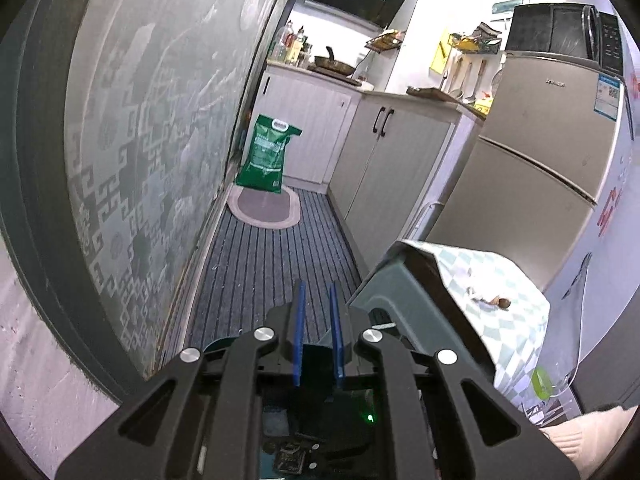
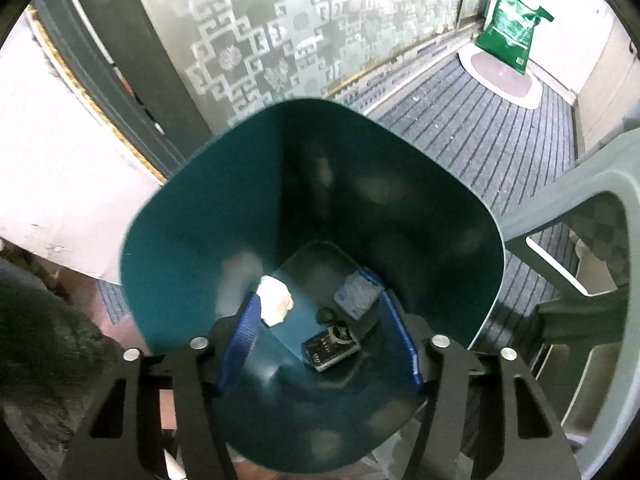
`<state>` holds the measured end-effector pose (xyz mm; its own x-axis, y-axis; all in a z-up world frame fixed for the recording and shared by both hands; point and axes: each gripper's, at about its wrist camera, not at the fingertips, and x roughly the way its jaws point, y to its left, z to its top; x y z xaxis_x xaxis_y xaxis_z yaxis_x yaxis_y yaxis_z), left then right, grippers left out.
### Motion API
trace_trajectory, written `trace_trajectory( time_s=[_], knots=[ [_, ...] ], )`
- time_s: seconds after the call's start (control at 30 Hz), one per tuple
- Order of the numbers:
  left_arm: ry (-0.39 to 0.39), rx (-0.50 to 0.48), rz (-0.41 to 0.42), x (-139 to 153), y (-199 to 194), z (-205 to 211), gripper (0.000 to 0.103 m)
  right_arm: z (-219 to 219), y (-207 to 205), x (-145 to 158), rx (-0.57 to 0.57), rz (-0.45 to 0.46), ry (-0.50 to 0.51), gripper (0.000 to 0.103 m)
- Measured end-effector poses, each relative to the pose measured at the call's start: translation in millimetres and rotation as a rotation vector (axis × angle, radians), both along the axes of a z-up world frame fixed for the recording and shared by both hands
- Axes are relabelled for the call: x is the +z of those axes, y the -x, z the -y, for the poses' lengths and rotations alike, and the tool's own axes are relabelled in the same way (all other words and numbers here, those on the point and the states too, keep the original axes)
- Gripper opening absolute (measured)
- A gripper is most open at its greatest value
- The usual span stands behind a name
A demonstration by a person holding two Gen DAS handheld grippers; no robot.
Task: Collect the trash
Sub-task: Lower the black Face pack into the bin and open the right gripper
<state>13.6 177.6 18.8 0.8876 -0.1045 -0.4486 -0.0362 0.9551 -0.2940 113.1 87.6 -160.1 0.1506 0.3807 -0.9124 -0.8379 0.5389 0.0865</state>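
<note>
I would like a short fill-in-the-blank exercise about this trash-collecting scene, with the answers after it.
1. The right gripper hovers over a dark ____ bin.
2. A crumpled white tissue lies ____ the bin.
3. The rice bag on the oval mat is ____.
4. The microwave stands on the ____.

Answers: green; inside; green; refrigerator

Teal bin [image 2: 192,208], green sack [image 1: 267,154], grey striped carpet [image 1: 264,276].

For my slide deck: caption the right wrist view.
Open right gripper poised over a teal bin holding crumpled tissue and wrappers.
</note>
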Motion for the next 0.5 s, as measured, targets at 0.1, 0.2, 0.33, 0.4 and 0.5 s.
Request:
trace_trajectory(
  time_s=[0.1, 0.2, 0.33, 0.4, 0.5],
  knots=[
    [0.004, 0.004, 0.028, 7, 1, 4, 0.015, 2, 6, 16, 0.018, 0.013, -0.033, 0.051],
    [0.026, 0.007, 0.048, 10, 1, 7, 0.018, 8, 10, 38, 0.026, 0.040, -0.081, 0.047],
    [0.026, 0.012, 0.084, 19, 2, 14, 0.020, 24, 11, 73, 0.012, 0.084, -0.154, 0.040],
    [0.019, 0.010, 0.101, 23, 2, 18, 0.024, 33, 9, 89, 0.004, 0.105, -0.184, 0.040],
    [0.017, 0.009, 0.116, 29, 1, 23, 0.027, 51, 5, 114, -0.017, 0.146, -0.230, 0.040]
  ],
)
